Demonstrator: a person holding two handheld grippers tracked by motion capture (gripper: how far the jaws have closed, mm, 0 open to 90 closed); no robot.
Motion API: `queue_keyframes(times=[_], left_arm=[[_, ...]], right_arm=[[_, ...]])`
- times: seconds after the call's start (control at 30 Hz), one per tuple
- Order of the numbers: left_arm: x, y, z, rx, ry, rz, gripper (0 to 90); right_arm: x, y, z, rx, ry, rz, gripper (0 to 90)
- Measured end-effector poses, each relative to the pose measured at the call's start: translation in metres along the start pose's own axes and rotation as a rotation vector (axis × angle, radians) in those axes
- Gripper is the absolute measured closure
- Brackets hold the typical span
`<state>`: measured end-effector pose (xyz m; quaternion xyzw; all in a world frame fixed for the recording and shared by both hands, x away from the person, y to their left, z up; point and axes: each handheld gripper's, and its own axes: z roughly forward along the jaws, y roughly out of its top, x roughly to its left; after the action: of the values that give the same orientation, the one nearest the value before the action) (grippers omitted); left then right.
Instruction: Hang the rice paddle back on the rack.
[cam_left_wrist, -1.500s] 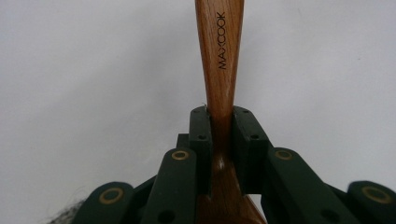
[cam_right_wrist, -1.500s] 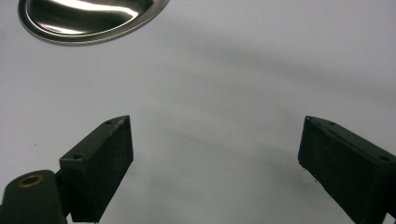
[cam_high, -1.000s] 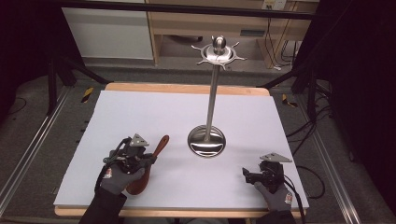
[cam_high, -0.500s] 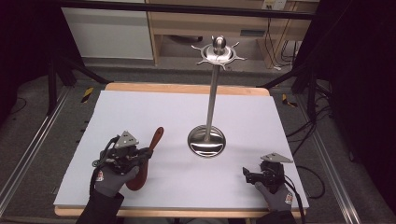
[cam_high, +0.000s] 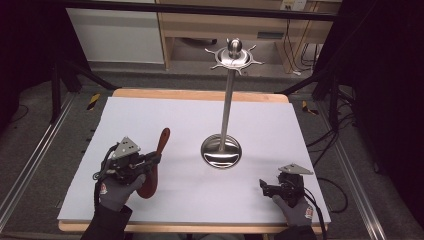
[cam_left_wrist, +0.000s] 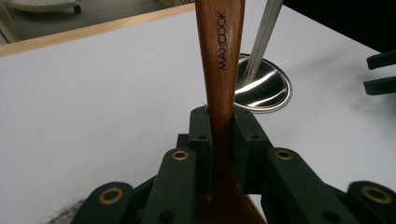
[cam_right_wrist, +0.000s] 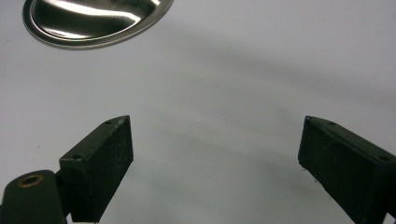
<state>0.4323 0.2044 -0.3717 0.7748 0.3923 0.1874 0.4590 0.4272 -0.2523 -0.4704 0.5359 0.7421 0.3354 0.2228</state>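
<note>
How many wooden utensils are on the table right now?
1. A dark brown wooden spoon lies at the table's left front, its handle clamped in the left gripper. None hangs on the steel utensil stand; none seems hidden.

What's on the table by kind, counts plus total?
Wooden spoon: 1, clamped in the left tool
Steel utensil stand: 1
Hand-held tools: 2, the right tool open over bare table
Total: 4

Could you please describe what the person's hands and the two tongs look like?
Both hands wear grey gloves with a small red mark, below dark sleeves. The left tongs and right tongs are black, with flat rectangular pads, brass-coloured rivets, a grey three-cornered plate on top and a trailing black cable.
</note>
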Motion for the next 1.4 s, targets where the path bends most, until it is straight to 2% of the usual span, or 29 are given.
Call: queue_keyframes(times=[0.23,0.37,0.63,0.87,1.4], left_arm=[[-0.003,0.008,-0.005,-0.061,0.003,0.001,78.3],[-0.004,0.014,-0.009,-0.092,0.002,0.014,78.3],[0.000,0.023,-0.014,-0.118,0.005,0.015,78.4],[-0.003,0.040,-0.020,-0.160,0.007,0.020,78.3],[-0.010,0.057,-0.017,-0.189,-0.006,0.037,78.4]], right_arm=[[0.000,0.000,0.000,-0.004,-0.001,0.002,10.6],[0.000,0.000,0.000,-0.002,-0.005,0.008,10.5],[0.000,0.001,-0.001,-0.007,-0.002,0.013,10.5],[0.000,0.001,-0.001,-0.010,-0.006,0.007,10.4],[0.000,0.002,-0.002,-0.017,-0.006,0.006,10.3]])
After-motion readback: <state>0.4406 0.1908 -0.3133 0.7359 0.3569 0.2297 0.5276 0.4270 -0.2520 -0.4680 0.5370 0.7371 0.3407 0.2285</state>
